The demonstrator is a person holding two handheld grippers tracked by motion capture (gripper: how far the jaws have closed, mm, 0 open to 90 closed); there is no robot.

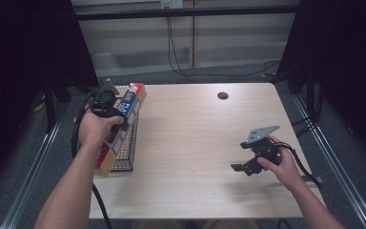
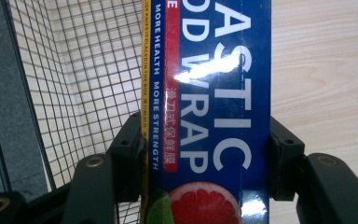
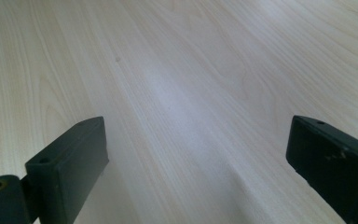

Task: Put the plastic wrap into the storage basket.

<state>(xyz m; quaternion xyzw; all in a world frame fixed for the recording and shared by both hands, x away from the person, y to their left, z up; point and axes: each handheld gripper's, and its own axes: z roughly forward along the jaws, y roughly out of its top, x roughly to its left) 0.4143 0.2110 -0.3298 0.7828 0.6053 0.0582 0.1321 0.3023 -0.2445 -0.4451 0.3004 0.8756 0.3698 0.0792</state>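
A long blue and yellow box of plastic food wrap [image 1: 134, 97] lies along the right edge of a black wire basket [image 1: 125, 148] at the table's left side. My left gripper [image 1: 106, 106] is shut on the box; in the left gripper view both jaws press against the sides of the box [image 2: 214, 107], with the wire basket [image 2: 88, 84] to its left. My right gripper [image 1: 244, 168] hovers low over the table's right front part, open. In the right gripper view its jaws stand wide apart around the gripper's middle [image 3: 200, 154], nothing but bare wood between them.
The light wooden table [image 1: 195, 138] has a small black round cap [image 1: 222, 95] near its far edge. Cables hang down behind the table. Dark curtains stand at both sides, and metal rails run along the floor.
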